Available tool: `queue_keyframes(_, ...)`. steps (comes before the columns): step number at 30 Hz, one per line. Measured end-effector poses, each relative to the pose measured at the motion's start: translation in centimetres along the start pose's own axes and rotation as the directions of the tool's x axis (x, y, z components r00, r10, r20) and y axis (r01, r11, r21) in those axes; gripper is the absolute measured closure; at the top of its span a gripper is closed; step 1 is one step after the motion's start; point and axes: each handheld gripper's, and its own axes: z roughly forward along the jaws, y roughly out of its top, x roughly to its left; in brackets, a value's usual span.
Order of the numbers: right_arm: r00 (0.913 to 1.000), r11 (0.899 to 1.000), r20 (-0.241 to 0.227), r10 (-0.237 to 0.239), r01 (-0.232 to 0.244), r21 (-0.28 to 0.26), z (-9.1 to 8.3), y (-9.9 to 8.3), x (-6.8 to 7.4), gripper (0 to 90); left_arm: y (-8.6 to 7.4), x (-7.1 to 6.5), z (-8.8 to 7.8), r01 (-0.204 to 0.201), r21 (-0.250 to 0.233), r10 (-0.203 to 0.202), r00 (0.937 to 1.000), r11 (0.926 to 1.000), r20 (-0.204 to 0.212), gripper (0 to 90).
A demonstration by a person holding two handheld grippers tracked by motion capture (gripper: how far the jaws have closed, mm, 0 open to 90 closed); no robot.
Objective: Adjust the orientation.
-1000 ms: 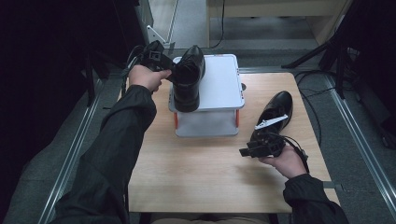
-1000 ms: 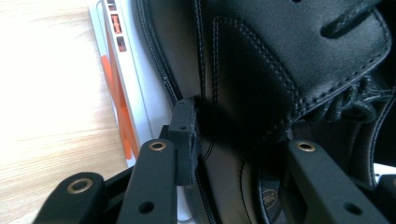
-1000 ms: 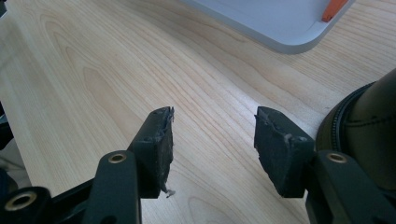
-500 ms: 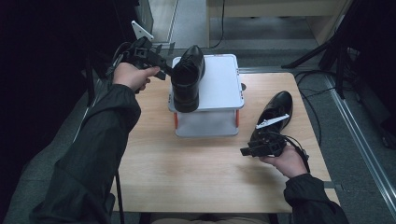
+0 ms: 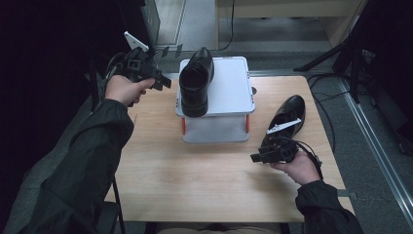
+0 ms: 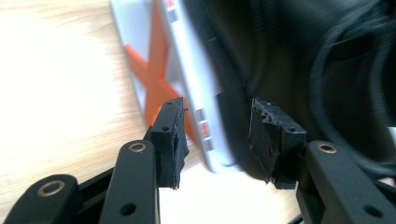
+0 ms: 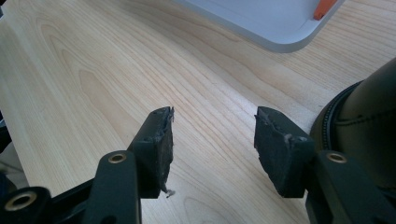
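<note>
The left gripper (image 5: 163,80) has its jaws apart with nothing between them — they have just been opening. It hangs in the air beside the white stand (image 5: 229,92), a little off its left edge. One black shoe (image 5: 196,80) sits on top of that stand, along the left side, with its heel end close to the front rim. In the left gripper view the stand's edge (image 6: 187,74) and the dark shoe (image 6: 280,56) are just past the jaws.

The right gripper (image 7: 212,144) is wide open and empty too. It rests low over the wooden table (image 5: 195,180), right beside the second shoe (image 5: 287,119), which lies on the table near the right edge.

What could go wrong? The shoe on the stand sits near the rim, so a bump from the left hand (image 5: 122,90) could tip it off. The right jaws are beside the second shoe, not around it — closing now would catch only air, or push the shoe toward the table's edge.
</note>
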Motion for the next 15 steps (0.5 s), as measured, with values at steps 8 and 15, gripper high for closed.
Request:
queue_keyframes(8, 1.0000, 1.000, 0.000, -0.005, 0.005, 0.008, 0.3, 0.1, 0.1, 48.1, -2.1, 2.6, 2.1, 0.018, 0.008, -0.018, 0.9997, 0.9998, 0.016, 54.5)
queue_keyframes(15, 1.0000, 1.000, 0.001, -0.004, 0.004, 0.009, 0.3, 0.1, 0.1, 48.1, -4.5, 4.8, 4.4, 0.030, 0.006, -0.030, 0.9988, 0.9995, 0.039, 54.2)
